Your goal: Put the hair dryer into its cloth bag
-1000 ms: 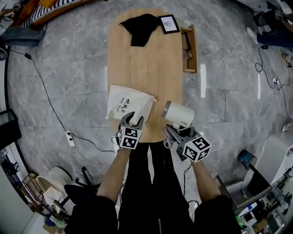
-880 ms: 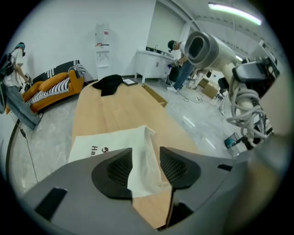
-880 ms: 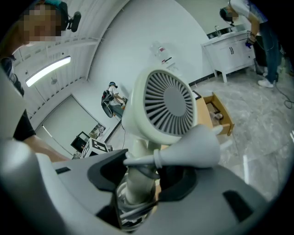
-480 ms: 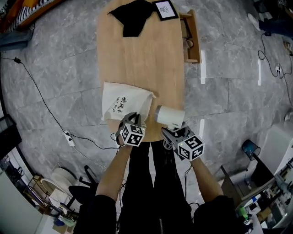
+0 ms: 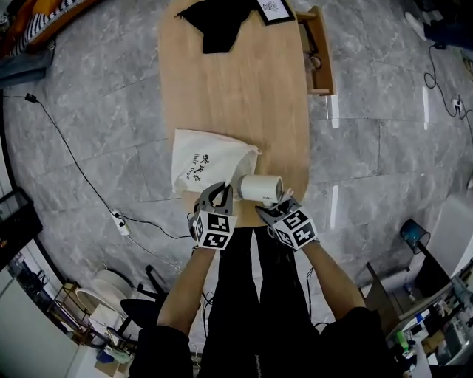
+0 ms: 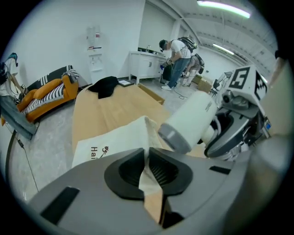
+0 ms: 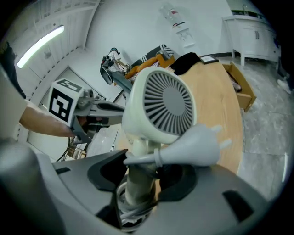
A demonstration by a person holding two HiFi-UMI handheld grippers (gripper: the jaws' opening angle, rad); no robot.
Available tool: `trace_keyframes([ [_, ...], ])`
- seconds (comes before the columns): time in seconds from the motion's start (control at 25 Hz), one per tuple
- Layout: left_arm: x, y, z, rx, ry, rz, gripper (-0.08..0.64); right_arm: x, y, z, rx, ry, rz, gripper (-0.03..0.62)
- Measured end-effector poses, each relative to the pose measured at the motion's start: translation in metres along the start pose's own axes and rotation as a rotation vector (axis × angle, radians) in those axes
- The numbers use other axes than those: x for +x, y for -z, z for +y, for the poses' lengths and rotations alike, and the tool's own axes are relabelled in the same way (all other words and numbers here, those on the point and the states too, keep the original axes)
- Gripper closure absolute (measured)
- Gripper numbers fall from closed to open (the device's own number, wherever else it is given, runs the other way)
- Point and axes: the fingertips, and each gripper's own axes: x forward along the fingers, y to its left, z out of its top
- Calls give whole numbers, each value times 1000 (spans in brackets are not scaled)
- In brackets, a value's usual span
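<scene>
The white cloth bag [image 5: 205,161] with dark lettering lies flat at the near left of the wooden table [image 5: 244,96]. My left gripper [image 5: 214,195] is at the bag's near right corner. Its jaws have just been closing and now pinch the bag's edge [image 6: 146,137], as the left gripper [image 6: 148,169] view shows. My right gripper [image 5: 273,211] is shut on the handle of the white hair dryer [image 5: 259,187], whose barrel points left at the bag's mouth. In the right gripper [image 7: 140,183] view, the hair dryer [image 7: 161,103] stands between the jaws with its cord wound round the handle and the plug [image 7: 195,146] in front.
A black cloth [image 5: 220,21] and a framed picture [image 5: 275,7] lie at the table's far end. An open wooden drawer [image 5: 319,52] sticks out on the right. A cable and power strip [image 5: 120,224] lie on the floor at left. People [image 6: 177,57] stand far back.
The right gripper has brought the hair dryer down and left, close to the bag's corner. The left gripper's jaws, open before, have closed on the bag's edge.
</scene>
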Motion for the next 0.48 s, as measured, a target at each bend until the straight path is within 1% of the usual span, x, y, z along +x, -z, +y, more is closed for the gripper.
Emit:
trace_keyframes([
  [0.16, -11, -3, -1, 24, 19, -46, 518, 25, 5, 5, 20, -38, 68, 393],
  [0.32, -16, -1, -7, 58, 54, -70, 518, 49, 7, 10, -8, -83, 151, 393],
  [0.4, -19, -3, -8, 67, 65, -87, 518, 61, 8, 13, -34, -120, 208, 393],
  [0.48, -21, -3, -8, 79, 71, -97, 518, 71, 10, 18, -50, -180, 283, 393],
])
